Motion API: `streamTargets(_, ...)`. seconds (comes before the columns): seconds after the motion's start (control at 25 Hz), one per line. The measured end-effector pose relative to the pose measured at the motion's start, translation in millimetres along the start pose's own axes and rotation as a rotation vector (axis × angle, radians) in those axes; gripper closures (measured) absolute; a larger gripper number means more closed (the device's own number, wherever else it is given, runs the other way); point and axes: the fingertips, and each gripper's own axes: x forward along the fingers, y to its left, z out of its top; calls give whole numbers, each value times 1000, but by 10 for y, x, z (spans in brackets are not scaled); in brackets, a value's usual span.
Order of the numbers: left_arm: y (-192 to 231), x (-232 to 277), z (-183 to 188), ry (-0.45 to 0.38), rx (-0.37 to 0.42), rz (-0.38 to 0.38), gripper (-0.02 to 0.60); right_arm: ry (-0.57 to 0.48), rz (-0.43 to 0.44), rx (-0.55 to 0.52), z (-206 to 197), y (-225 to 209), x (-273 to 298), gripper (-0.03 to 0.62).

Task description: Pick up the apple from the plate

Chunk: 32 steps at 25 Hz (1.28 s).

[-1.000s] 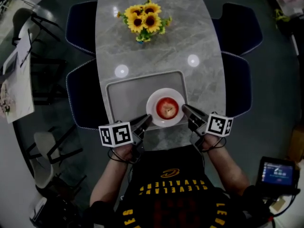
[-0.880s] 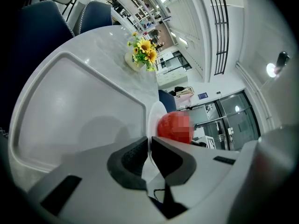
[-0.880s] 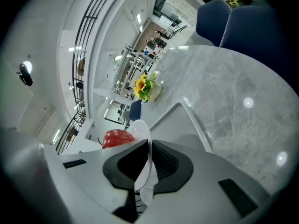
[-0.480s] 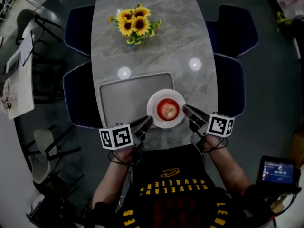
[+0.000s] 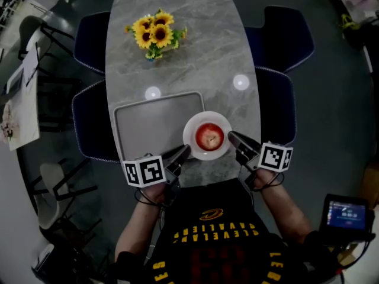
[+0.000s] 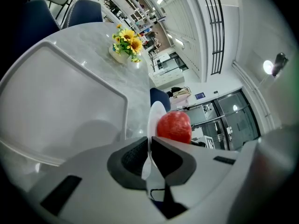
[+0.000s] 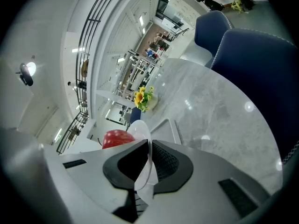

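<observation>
A red apple lies on a small white plate. My left gripper is shut on the plate's left rim and my right gripper is shut on its right rim. The plate hangs between them over the right edge of a grey tray. In the left gripper view the plate stands edge-on in the left gripper, with the apple just beyond. In the right gripper view the plate is pinched in the right gripper, and the apple shows to its left.
The marble table bears a bunch of sunflowers at its far end. Dark blue chairs stand on the left and right sides. A handheld device lies at the lower right.
Both grippers, still shut on the plate, have carried it and the apple to the right, from inside the tray's near right corner to over the tray's right edge.
</observation>
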Motion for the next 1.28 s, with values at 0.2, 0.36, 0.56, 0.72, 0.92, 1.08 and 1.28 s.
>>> streamTargets(0.2,-100,129,-52,2,8,-7,554,-7,-10,-6,70,-86,-147,559)
streamTargets(0.36,-185,205,-81,1,11,-10,555,-9,-12,-15,133,-122,-239,559)
streamTargets(0.56,-255,284,-128,-2,8,-12,555,-7,-6,-17,191,-155,-318,559)
streamTargets(0.72,-292,353,-149,-4,5,-13,555,-5,-9,-20,236,-202,-377,559)
streamTargets(0.92,-351,452,-160,-6,9,-18,555,-6,-14,-22,300,-272,-458,559)
streamTargets(1.08,-400,535,-169,-4,8,-17,554,-12,-11,-25,372,-302,-519,559)
streamTargets(1.28,-459,623,-172,-6,9,-25,555,-15,-11,-24,433,-357,-584,559)
